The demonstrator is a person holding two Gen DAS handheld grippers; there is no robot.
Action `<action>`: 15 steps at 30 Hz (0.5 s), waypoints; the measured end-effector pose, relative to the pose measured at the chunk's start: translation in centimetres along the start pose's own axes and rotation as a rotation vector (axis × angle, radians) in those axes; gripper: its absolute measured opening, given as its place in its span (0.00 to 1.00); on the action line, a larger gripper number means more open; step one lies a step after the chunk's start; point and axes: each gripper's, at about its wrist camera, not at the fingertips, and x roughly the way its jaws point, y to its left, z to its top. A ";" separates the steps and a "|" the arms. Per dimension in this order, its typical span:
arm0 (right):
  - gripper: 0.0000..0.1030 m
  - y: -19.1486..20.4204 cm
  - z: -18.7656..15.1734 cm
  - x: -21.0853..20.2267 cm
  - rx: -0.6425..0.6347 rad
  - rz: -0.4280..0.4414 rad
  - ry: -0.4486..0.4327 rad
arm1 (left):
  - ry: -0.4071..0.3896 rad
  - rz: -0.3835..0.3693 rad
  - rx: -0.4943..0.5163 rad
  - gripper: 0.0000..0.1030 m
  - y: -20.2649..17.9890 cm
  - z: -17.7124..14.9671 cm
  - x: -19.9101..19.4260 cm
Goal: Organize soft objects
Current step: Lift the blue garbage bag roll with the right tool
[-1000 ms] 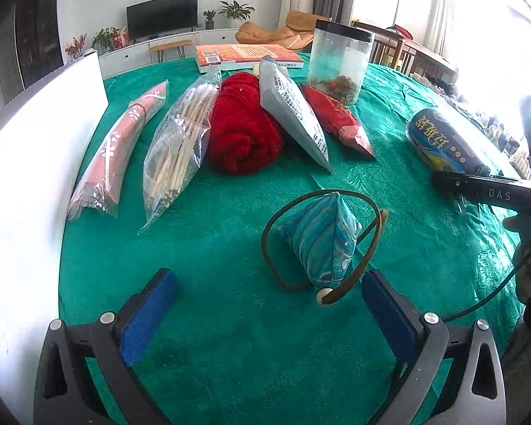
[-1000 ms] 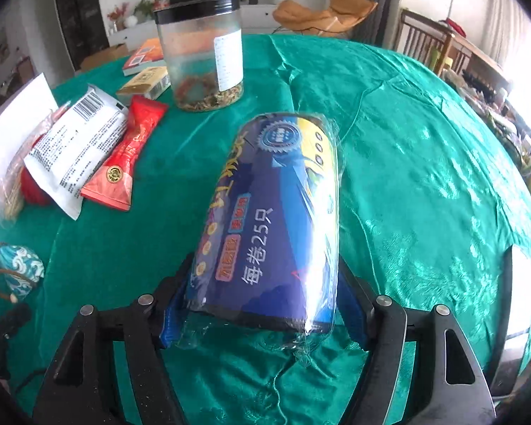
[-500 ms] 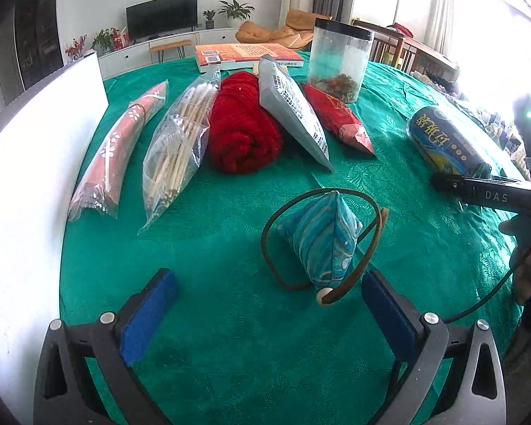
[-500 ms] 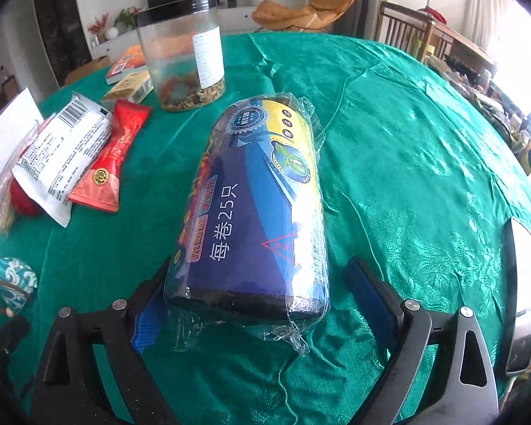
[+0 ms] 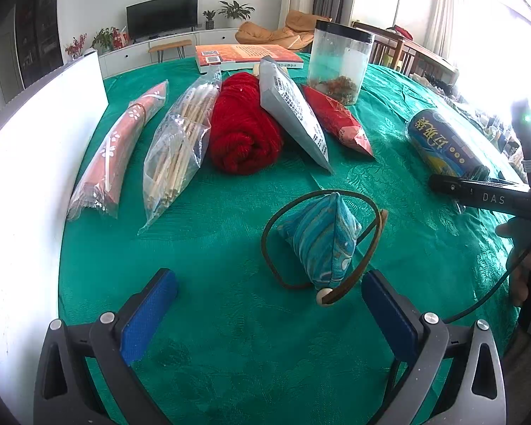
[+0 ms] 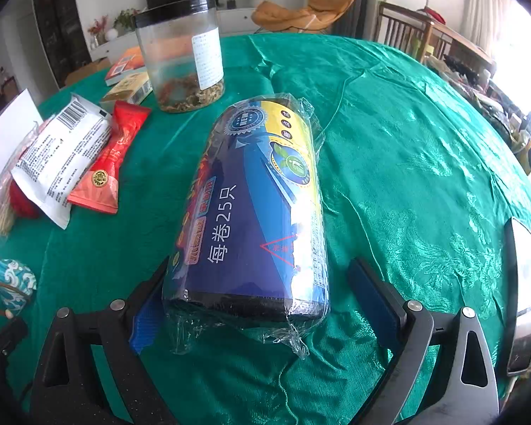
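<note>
Two grippers, both released. My right gripper (image 6: 255, 304) straddles the near end of the roll (image 6: 255, 205), which lies on the green surface (image 6: 407, 141); a gap shows beside the right pad, so nothing is grasped. The roll's long axis runs straight away from me, along the gripper's pointing line, its far end leaning slightly toward the jar (image 6: 182, 56). My left gripper (image 5: 265, 304) hangs spread over bare cloth; the pouch (image 5: 324, 237), ringed by its cord, sits just ahead and to the right, close to the right finger. Further off lies the row: pink pack (image 5: 120, 148), sticks (image 5: 177, 141), red yarn (image 5: 242, 131), grey bag (image 5: 293, 113), red sachet (image 5: 336, 120). I judge the left gripper nearer the pouch, the right nearer the roll.
</note>
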 end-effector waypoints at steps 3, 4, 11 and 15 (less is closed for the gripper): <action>0.93 0.0 0.0 0.0 0.000 0.000 0.000 | -0.001 -0.002 -0.001 1.00 0.0 0.0 0.0; 0.93 0.0 0.0 0.0 0.000 0.000 0.000 | -0.001 -0.003 -0.002 1.00 0.0 0.0 -0.1; 0.93 0.0 0.0 0.0 0.000 0.000 0.000 | -0.001 -0.002 -0.002 1.00 0.0 0.0 -0.1; 0.93 0.0 0.0 0.0 0.000 0.000 0.000 | -0.002 -0.006 -0.004 1.00 0.1 0.0 -0.1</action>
